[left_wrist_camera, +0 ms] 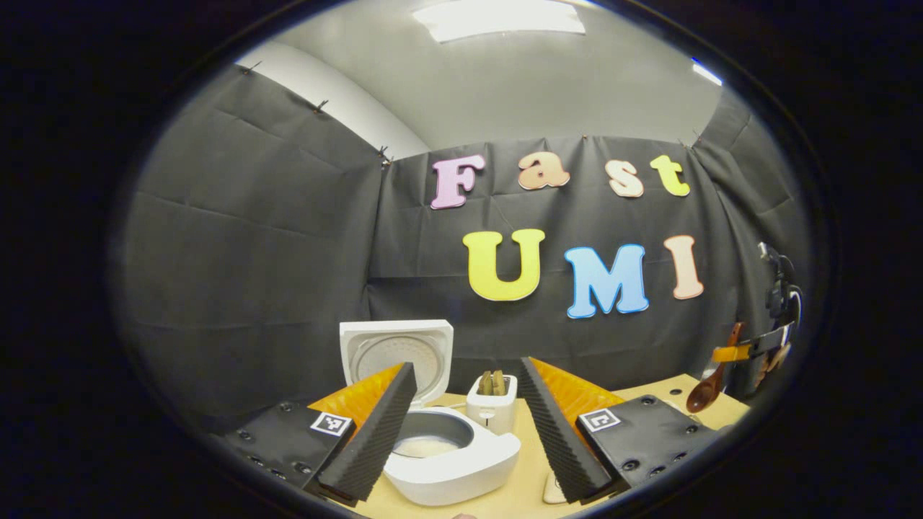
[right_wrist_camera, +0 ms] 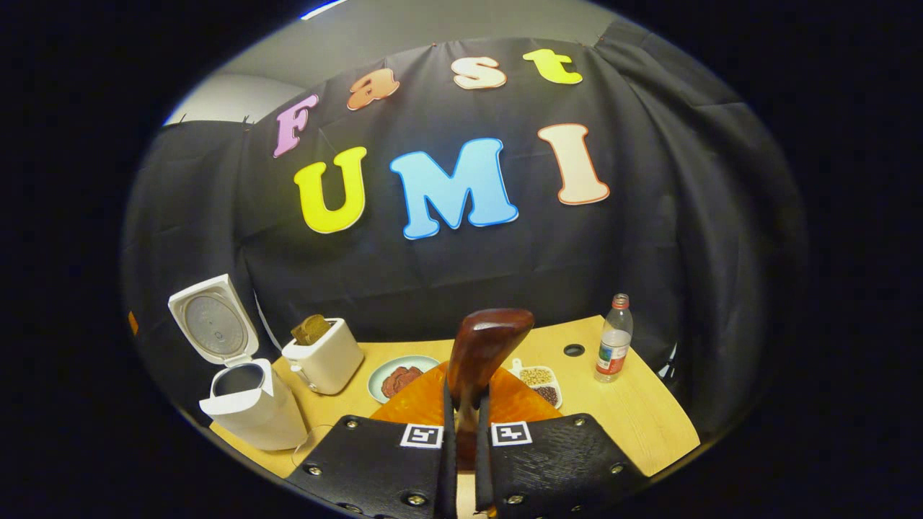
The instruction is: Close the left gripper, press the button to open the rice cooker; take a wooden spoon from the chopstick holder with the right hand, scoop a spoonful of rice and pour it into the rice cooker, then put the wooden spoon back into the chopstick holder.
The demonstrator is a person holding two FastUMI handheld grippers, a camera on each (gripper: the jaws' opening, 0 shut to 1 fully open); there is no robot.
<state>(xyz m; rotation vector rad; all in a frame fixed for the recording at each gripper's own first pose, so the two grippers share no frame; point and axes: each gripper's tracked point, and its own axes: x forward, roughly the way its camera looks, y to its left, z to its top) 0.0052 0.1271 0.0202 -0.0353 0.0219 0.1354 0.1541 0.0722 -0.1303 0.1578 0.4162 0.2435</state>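
The right gripper (right_wrist_camera: 461, 432) clamps the wooden spoon (right_wrist_camera: 484, 344) by its handle, bowl raised over the table (right_wrist_camera: 634, 418). The left gripper (left_wrist_camera: 465, 425) hangs with fingers spread before the rice cooker (left_wrist_camera: 447, 454), whose lid (left_wrist_camera: 396, 353) stands open; behind it is a toaster (left_wrist_camera: 492, 405)

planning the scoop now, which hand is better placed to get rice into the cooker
Right. The right gripper is shut on the wooden spoon, bowl up, above the table. The left gripper is open and empty, facing the rice cooker, whose lid is already up.
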